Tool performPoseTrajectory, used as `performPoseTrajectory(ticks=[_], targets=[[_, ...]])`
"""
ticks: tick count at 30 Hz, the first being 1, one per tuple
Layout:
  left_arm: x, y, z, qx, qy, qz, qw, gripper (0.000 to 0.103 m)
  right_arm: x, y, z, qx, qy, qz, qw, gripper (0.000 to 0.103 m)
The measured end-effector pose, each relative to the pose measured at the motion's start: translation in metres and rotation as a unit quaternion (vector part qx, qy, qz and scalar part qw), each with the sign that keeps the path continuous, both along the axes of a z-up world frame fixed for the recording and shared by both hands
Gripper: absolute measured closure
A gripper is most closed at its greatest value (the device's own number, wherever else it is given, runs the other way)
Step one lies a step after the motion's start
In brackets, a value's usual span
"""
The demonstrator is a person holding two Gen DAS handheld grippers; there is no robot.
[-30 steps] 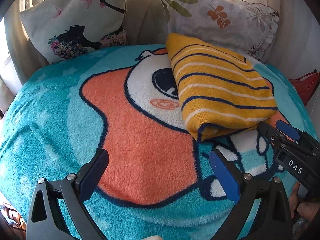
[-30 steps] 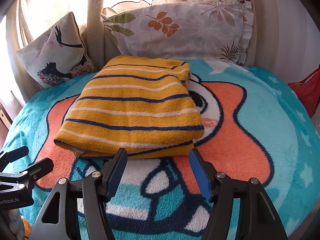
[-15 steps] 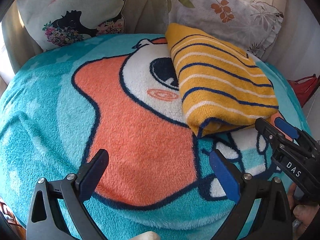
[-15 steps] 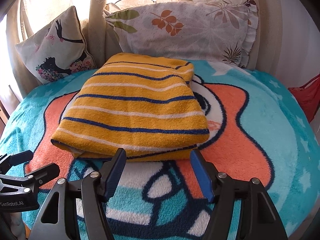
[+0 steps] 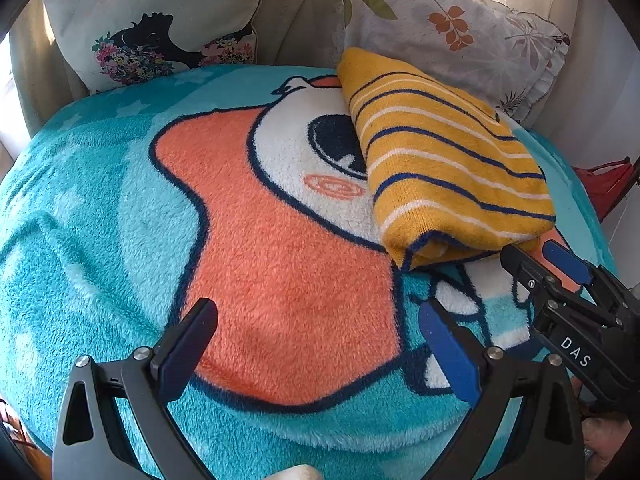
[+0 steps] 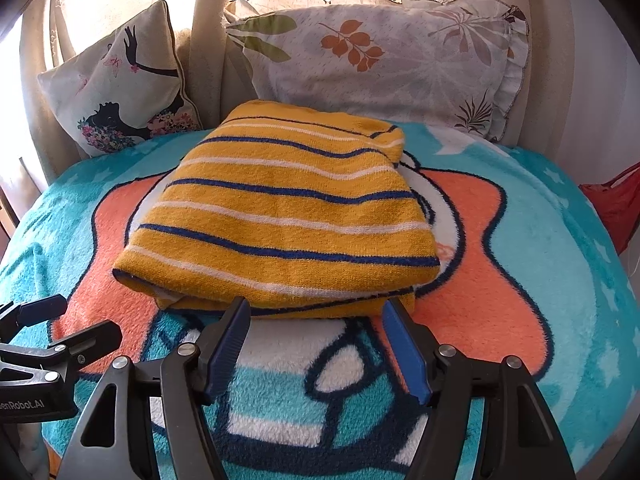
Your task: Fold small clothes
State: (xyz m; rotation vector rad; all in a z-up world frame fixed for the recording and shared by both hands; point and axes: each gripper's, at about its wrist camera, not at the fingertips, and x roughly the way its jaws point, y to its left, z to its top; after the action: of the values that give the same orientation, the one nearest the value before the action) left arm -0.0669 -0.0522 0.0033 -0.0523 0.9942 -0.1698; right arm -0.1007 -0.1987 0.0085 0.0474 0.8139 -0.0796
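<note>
We see the folded yellow striped garment (image 6: 280,224) lying on the teal blanket (image 6: 560,248) (near the pillows (image 6: 384,56)). Our right gripper (image 6: 316,316) gapes empty just before its near edge; our left gripper (image 5: 316,320) hangs wide, empty, beside it.

The view from the left gripper (image 5: 316,334) is tipped further down: the two pillows, the dancer-print pillow (image 5: 160,20) and the leaf-print pillow (image 5: 452,32), are pushed up toward the top edge, and more of the orange patch on the fleece blanket (image 5: 80,208) is taken in. In the right wrist view, the folded yellow striped garment (image 6: 280,220) is now seen closer to the right gripper (image 6: 316,322), whose fingertips are brought right up to its near folded edge. The right gripper's jaws have been eased a little wider, with nothing between them but blanket. The left gripper's fingers (image 6: 60,328) are seen a touch higher at the left edge.
</note>
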Motion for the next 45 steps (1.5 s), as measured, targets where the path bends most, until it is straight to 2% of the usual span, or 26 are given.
performPoseTrajectory(ticks=[10,19,45], targets=[[-0.002,0.001,0.001,-0.004,0.003,0.001,1.0,0.003,-0.001,0.002,0.0,0.0,0.0,0.002,1.0,0.029],[-0.001,0.007,-0.003,-0.018,0.011,0.021,0.9995,0.003,-0.002,0.002,-0.001,0.004,0.0,0.0,1.0,0.029],[0.001,0.002,-0.01,-0.015,0.019,0.007,0.9997,0.003,0.001,0.002,-0.007,0.006,0.003,0.003,1.0,0.028]])
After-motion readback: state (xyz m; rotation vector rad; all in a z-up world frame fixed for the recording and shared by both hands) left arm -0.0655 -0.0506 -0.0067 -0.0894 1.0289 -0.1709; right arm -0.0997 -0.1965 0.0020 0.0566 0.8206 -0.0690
